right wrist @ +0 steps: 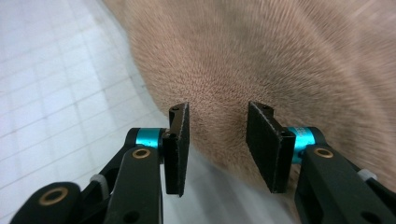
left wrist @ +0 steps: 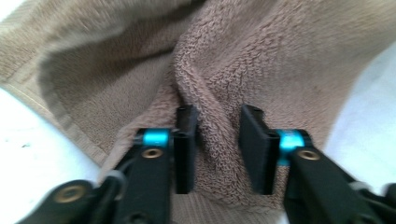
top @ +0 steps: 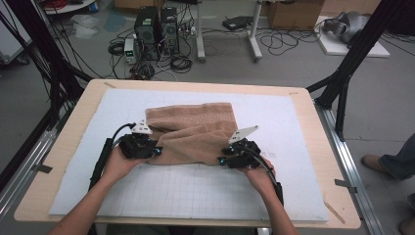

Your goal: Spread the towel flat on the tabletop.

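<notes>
A tan towel lies rumpled and partly folded on the white foam mat. My left gripper is at the towel's near left edge. In the left gripper view its jaws stand apart with a ridge of towel between them, and one pad touches the fold. My right gripper is at the towel's near right edge. In the right gripper view it is open over the towel's edge, with nothing pinched.
The mat, marked with a grid, covers most of a wooden table. Black frame legs stand at the table's far corners. Computers and cables sit on the floor beyond. A person's shoe is at the right.
</notes>
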`<state>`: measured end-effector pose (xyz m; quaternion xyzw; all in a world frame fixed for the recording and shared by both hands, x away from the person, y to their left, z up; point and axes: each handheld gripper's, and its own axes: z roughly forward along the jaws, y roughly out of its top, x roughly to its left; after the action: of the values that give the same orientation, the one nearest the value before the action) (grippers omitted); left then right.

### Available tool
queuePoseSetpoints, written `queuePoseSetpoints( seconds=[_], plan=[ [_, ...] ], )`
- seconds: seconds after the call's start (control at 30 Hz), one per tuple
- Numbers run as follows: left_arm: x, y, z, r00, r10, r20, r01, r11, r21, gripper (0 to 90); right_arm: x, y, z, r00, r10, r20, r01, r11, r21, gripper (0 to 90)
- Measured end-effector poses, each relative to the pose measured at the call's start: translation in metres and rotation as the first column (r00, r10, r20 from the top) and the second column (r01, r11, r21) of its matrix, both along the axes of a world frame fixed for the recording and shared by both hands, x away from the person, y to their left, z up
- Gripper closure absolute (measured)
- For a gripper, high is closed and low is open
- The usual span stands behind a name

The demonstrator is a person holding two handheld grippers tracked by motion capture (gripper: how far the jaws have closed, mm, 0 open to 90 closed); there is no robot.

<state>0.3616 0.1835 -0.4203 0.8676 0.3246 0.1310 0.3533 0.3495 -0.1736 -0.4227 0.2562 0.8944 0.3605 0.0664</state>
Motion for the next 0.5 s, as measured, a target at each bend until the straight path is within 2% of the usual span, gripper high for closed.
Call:
queuePoseSetpoints(
  seconds=[0.13, 0.2, 0.23, 0.4, 0.5],
  plan=[
    [0.000, -0.002, 0.000, 1.0000, 0.000, 0.001, 0.000, 1.0000, -0.002, 81.3, 0.004, 0.013, -0.013, 1.0000, 0.000, 0.002, 0.001, 0.9990, -0.045, 72.3],
    [-0.001, -0.001, 0.002, 1.0000, -0.002, -0.002, 0.002, 1.0000, -0.004, 83.3, 0.004, 0.016, -0.012, 0.9998, 0.007, 0.019, -0.006, 0.9984, -0.056, 81.7],
    [-0.002, 0.000, 0.004, 1.0000, -0.002, -0.003, 0.002, 1.0000, -0.008, 83.9, 0.005, 0.017, -0.012, 0.9997, 0.015, 0.019, -0.014, 0.9984, -0.054, 83.6],
    [-0.016, 0.007, 0.019, 0.9994, -0.027, 0.022, 0.028, 0.9989, -0.038, 84.7, 0.004, 0.010, -0.008, 0.9994, 0.033, -0.009, -0.033, 0.9992, -0.020, 86.4],
    [-0.030, 0.012, 0.033, 0.9978, -0.039, 0.054, 0.043, 0.9963, -0.074, 84.7, -0.004, 0.002, 0.003, 0.9988, 0.047, 0.017, -0.047, 0.9989, 0.001, 86.6]
  ],
)
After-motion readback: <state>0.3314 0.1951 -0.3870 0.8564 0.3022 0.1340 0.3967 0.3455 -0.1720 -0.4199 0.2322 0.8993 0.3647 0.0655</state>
